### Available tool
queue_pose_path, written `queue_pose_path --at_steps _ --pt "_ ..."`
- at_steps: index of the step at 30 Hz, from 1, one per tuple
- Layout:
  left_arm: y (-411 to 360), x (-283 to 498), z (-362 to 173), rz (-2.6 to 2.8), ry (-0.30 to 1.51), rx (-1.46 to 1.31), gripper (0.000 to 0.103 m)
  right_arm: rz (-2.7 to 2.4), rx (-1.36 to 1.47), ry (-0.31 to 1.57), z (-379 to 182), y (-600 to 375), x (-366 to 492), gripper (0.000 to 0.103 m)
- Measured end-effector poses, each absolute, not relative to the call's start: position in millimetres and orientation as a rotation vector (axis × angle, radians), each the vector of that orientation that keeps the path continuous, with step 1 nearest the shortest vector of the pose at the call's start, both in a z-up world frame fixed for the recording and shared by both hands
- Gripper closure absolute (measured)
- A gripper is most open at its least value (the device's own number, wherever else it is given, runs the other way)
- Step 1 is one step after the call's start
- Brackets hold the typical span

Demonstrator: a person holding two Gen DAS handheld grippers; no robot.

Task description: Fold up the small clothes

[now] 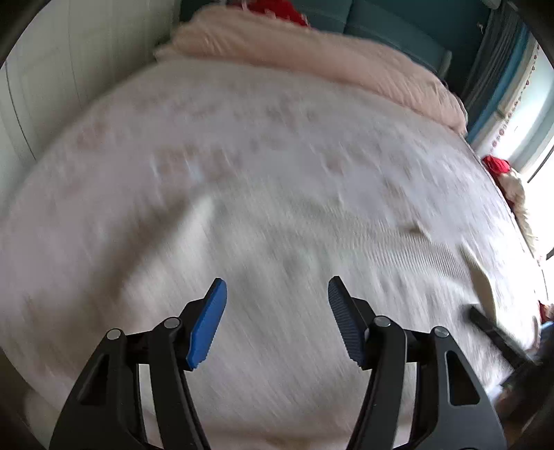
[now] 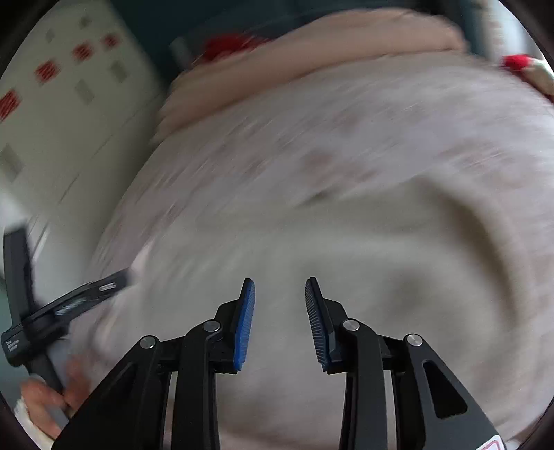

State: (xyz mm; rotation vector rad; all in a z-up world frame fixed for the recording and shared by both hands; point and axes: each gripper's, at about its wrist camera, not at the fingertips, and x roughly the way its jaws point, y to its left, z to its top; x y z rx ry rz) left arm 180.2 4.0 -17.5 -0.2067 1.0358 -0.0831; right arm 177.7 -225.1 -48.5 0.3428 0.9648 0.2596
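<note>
**A:** What is nearest in the two wrist views?

**B:** Both pairs of tongs, pointed down at a bed. The left tongs stand spread wide, blue pads apart, nothing between them. The right tongs stand parted by a narrower gap, also with nothing between the pads.

**A:** And the garment?

**B:** Just ahead of the right tongs, a pale beige cloth lies rumpled on the bedspread. Motion blur hides what kind of garment it is. In the left view a light strip of cloth shows to the right of the left tongs, beside the dark tip of the other tool.

**A:** Anyone in frame?

**B:** A hand at the lower left of the right view, gripping the handle of the left tool.

**A:** Farther off?

**B:** A pink blanket bunched across the far end of the bed, something red behind it, and a white wall to the left.
</note>
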Motion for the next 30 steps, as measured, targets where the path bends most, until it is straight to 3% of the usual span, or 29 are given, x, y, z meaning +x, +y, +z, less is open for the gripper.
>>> queue_pose_path --at_steps 5,8,9,14,16,17,18,19,22,28,29,30 --pt "8 160 -58 -0.022 1.100 -0.132 0.044 0.244 0.201 1.021 -80 -192 163 0.080" --pt "35 149 -61 -0.005 1.077 -0.139 0.044 0.102 0.335 1.009 -88 -270 140 0.091" --pt "44 145 -61 0.000 1.069 -0.143 0.044 0.040 0.353 1.004 -89 -295 130 0.101" --pt "53 127 -58 -0.030 1.022 -0.099 0.044 -0.082 0.500 1.007 -89 -380 80 0.103" --pt "54 117 -46 0.008 1.010 -0.122 0.039 -0.121 0.501 0.988 -77 -381 67 0.087" --pt "60 113 -41 0.011 0.999 -0.161 0.034 -0.119 0.480 0.975 -70 -378 61 0.065" --pt "65 106 -36 0.013 0.987 -0.206 0.020 -0.111 0.464 0.967 -65 -373 56 0.040" --pt "75 96 -30 0.032 0.971 -0.291 0.012 -0.106 0.442 0.958 -61 -367 52 0.033" --pt "103 87 -35 0.057 0.975 -0.449 0.009 -0.095 0.471 0.968 -69 -371 38 0.029" --pt "161 98 -85 0.139 1.072 -0.870 0.008 -0.093 0.881 0.983 -121 -408 40 0.028" --pt "163 102 -86 0.157 1.063 -0.898 0.008 -0.097 0.888 0.968 -121 -406 48 0.031" --pt "162 106 -83 0.153 1.056 -0.897 0.011 -0.082 0.883 0.961 -119 -403 55 0.051"
